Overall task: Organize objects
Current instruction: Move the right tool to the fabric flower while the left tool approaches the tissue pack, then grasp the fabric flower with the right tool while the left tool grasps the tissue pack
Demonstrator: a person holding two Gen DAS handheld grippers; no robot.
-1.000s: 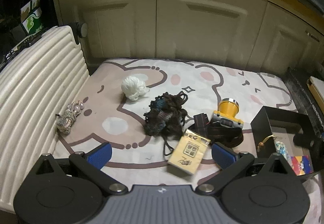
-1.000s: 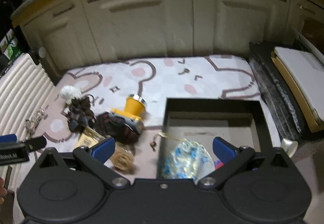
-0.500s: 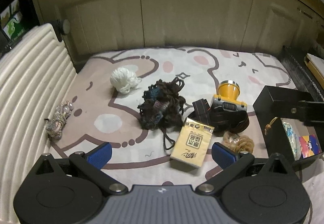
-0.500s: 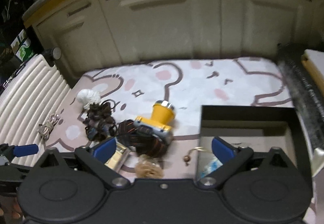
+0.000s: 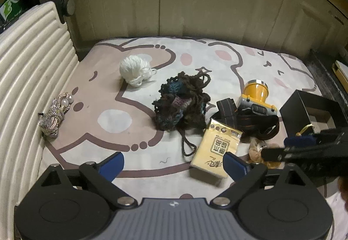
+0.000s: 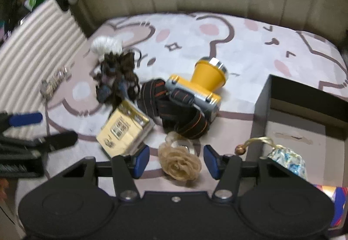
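The right gripper (image 6: 176,160), jaws apart, has swung from the black box (image 6: 261,107) to straddle the beige rosette (image 6: 179,164), the open, empty left gripper (image 5: 173,163) hovering beside the tissue pack (image 5: 216,149).

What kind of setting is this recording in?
Probably a home floor, perhaps a kitchen: a cartoon-print mat lies in front of cream cabinet doors, with household odds and ends such as a yellow headlamp and a tissue pack scattered on it.

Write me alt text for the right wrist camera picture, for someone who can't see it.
The open right claw sits low over a cartoon-print mat, its blue pads either side of a beige fabric flower. Behind lie a tissue pack and a yellow headlamp; a black box stands at right.
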